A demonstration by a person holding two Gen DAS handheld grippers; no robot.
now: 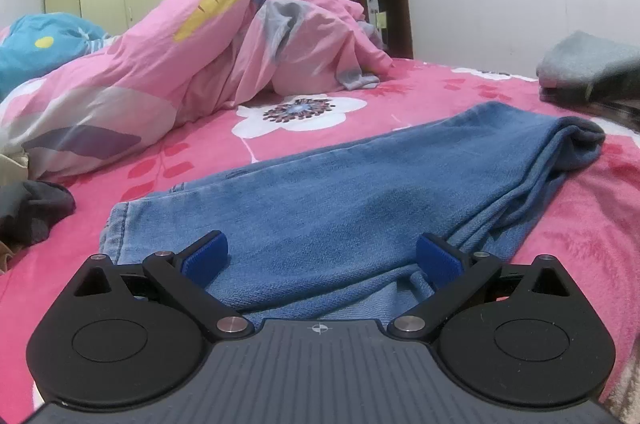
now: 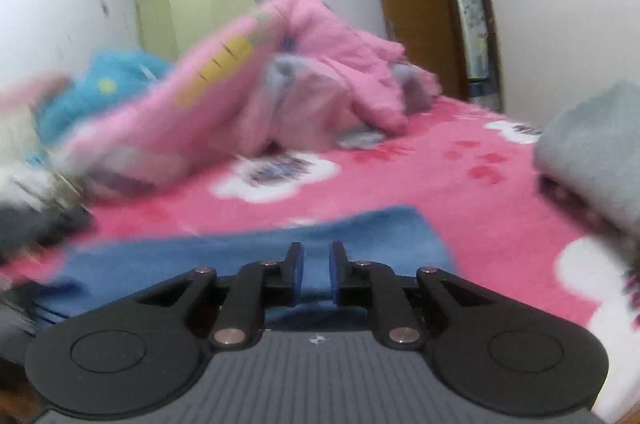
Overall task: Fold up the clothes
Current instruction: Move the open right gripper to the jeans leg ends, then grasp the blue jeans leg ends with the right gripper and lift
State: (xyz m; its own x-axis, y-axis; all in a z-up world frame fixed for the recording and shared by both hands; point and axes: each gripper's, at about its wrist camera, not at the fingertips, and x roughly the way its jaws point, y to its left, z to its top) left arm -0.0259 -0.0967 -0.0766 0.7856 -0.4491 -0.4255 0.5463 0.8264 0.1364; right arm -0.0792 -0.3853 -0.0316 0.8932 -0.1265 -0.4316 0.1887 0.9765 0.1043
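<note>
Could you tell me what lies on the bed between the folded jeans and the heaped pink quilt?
Only bare pink floral bedspread lies between the jeans and the quilt, clearest in the left wrist view.

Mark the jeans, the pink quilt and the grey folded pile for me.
jeans (image 1: 340,192): left wrist view, middle of the folded denim.
pink quilt (image 1: 168,64): left wrist view, its front slope below the carrot print.
grey pile (image 1: 588,64): left wrist view, its top layer.

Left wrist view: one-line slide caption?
Left gripper open wide over folded blue denim jeans on the pink floral bedspread, crumpled pink carrot-print quilt behind.
</note>
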